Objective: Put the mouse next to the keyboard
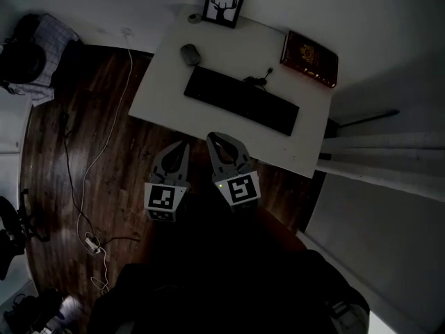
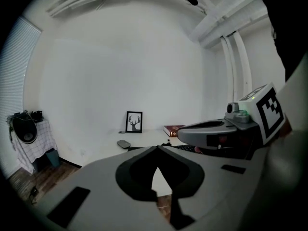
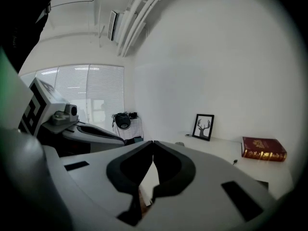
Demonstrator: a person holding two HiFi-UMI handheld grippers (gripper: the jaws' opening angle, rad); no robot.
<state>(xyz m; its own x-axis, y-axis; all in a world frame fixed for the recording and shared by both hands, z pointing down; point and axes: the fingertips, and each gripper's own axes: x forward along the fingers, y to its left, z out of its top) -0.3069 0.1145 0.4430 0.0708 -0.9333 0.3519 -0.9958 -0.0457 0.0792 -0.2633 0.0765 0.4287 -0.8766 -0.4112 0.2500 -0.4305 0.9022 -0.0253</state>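
A white desk [image 1: 167, 89] stands against a white wall on dark wood flooring [image 1: 49, 186]. On it I see the mouse [image 1: 190, 53], a small, smooth grey oval lying just beyond the left end of the black keyboard [image 1: 241, 100]. Its long axis runs from wall toward keyboard; I cannot tell its front. A framed deer print [image 1: 224, 4] and a red book [image 1: 309, 58] sit behind. My left gripper [image 1: 182, 145] and right gripper [image 1: 212, 138] hover at the near edge, jaws closed on nothing.

one mouse [image 1: 190, 53], one keyboard [image 1: 241, 100]; one book [image 1: 310, 58], one framed picture [image 1: 225, 4]
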